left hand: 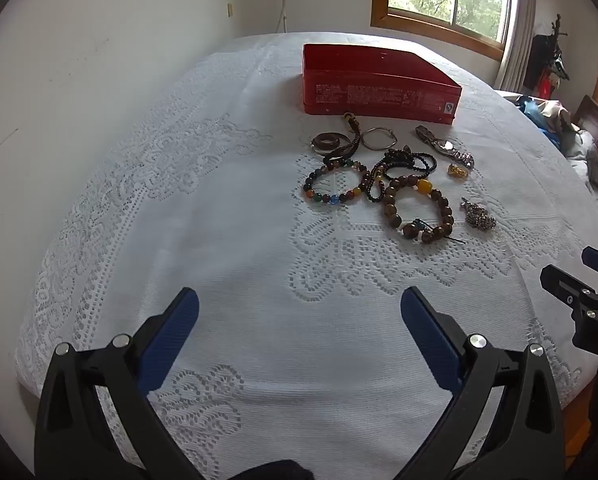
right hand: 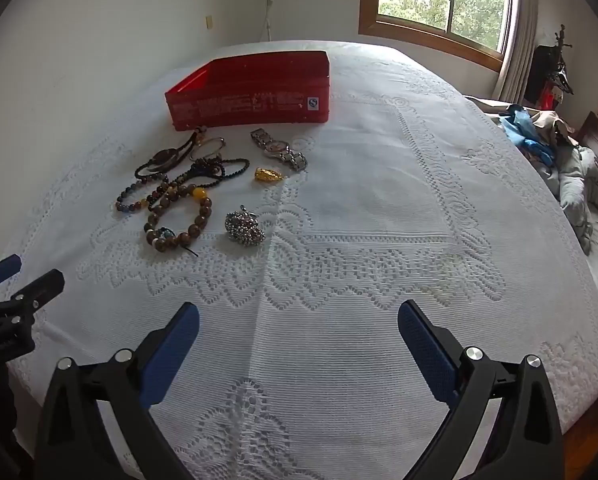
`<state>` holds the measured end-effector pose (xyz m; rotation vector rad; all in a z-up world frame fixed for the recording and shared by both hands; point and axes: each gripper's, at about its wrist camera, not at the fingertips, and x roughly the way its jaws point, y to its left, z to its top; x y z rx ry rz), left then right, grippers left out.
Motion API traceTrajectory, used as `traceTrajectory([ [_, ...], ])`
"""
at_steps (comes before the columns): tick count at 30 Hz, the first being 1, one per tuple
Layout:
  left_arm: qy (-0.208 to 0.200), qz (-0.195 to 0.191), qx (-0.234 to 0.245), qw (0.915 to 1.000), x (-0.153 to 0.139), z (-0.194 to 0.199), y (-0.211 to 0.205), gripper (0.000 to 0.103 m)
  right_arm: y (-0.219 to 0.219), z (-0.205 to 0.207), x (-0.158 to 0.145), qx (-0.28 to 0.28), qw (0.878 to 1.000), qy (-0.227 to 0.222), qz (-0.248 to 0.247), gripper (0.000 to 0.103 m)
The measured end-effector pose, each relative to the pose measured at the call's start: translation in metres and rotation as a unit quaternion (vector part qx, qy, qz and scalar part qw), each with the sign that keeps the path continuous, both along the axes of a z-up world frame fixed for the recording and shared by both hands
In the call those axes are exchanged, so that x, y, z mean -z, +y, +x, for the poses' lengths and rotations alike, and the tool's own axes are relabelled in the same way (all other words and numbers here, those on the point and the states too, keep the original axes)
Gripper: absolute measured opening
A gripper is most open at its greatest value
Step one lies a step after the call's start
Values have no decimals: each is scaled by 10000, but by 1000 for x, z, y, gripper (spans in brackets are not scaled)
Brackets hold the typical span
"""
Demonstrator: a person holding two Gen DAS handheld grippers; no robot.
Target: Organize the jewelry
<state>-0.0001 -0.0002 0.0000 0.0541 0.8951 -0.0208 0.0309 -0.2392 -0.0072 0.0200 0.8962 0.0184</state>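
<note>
The jewelry is lying in a loose cluster on the white lace tablecloth (right hand: 339, 208), just in front of the open red box (right hand: 251, 94). The brown bead bracelet (right hand: 179, 220) is sitting nearest, the crystal brooch (right hand: 245, 229) at its three o'clock, the gold pendant (right hand: 268, 175) and wristwatch (right hand: 279, 150) toward one o'clock. The left gripper (left hand: 299, 320) is hovering with fingers spread wide, gripping nothing. The right gripper (right hand: 299, 328) is doing likewise, wide and empty, well short of the pile.

right gripper (right hand: 299, 316) spread wide, empty | jewelry (right hand: 203, 188) beside red box (right hand: 251, 92)
</note>
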Motion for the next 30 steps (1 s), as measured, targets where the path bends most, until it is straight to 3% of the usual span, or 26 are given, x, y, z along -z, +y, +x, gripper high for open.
traceTrajectory([
  [30, 0, 2, 2, 10000, 0, 0, 2, 100, -3, 2, 2, -17, 10000, 18, 40, 99],
])
